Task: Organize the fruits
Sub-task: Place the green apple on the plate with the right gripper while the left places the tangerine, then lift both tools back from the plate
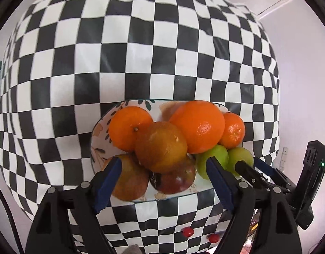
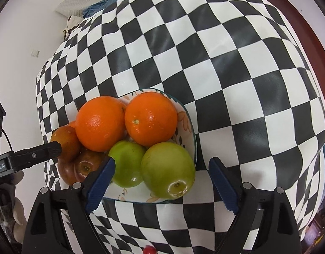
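Note:
A floral plate (image 1: 100, 127) (image 2: 188, 127) near the table's front edge is piled with fruit. It holds oranges (image 1: 199, 124) (image 2: 150, 117), a brownish orange (image 1: 161, 146), a small mandarin (image 1: 233, 132), red apples (image 1: 175, 180) (image 2: 84, 166) and green apples (image 1: 217, 155) (image 2: 167, 170). My left gripper (image 1: 164, 167) is open and empty, its jaws either side of the red apples. My right gripper (image 2: 161, 167) is open and empty, its jaws flanking the green apples. The right gripper also shows in the left wrist view (image 1: 249, 167), and a left finger in the right wrist view (image 2: 54, 147).
A black-and-white checkered cloth (image 1: 141, 63) (image 2: 236, 74) covers the table. Small red objects (image 1: 187, 231) (image 2: 149, 249) lie below the front edge. White walls stand left and right, blue fabric (image 2: 111, 0) behind the table.

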`<state>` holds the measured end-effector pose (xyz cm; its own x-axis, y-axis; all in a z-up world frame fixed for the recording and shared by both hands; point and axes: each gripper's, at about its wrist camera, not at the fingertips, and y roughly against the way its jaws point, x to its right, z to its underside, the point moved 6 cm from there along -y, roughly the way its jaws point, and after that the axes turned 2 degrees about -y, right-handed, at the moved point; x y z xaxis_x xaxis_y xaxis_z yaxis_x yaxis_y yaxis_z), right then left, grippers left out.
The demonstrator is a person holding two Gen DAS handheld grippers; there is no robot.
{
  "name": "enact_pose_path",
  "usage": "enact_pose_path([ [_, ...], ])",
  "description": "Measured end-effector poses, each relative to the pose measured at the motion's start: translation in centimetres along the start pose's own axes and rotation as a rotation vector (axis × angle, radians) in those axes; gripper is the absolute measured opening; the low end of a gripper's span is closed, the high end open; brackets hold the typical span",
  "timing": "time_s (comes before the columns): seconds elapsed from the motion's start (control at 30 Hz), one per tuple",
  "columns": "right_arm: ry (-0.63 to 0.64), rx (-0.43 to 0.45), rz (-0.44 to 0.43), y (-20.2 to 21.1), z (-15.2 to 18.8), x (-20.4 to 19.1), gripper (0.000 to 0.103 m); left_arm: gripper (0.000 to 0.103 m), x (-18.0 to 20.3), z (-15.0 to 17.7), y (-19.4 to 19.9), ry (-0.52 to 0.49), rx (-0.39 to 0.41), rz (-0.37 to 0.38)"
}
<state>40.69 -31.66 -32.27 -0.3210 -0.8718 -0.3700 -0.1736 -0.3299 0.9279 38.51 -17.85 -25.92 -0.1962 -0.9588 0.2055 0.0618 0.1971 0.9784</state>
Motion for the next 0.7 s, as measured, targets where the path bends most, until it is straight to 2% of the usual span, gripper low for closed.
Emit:
enact_pose_path([
  [0.1, 0.065, 0.052, 0.07, 1.7, 0.5, -1.2, 0.096, 0.081, -0.5, 1.3, 1.9, 0.005, 0.076, -0.038],
  [0.2, 0.121, 0.1, 0.131, 3.2, 1.6, -2.3, 0.096, 0.081, -1.7, 3.5, 3.6, 0.005, 0.161, -0.131],
  [0.37, 0.176, 0.181, 0.181, 6.3, 3.9, -3.7, 0.098, 0.081, -2.7, 6.9, 5.0, 0.001, 0.234, -0.213],
  [0.5, 0.2, 0.229, 0.199, 8.6, 5.3, -4.2, 0.098, 0.081, -2.9, 9.2, 6.5, 0.009, 0.293, -0.235],
  [0.7, 0.238, 0.305, 0.208, 12.4, 7.9, -5.6, 0.098, 0.081, -1.4, 12.2, 9.3, 0.001, 0.374, -0.228],
])
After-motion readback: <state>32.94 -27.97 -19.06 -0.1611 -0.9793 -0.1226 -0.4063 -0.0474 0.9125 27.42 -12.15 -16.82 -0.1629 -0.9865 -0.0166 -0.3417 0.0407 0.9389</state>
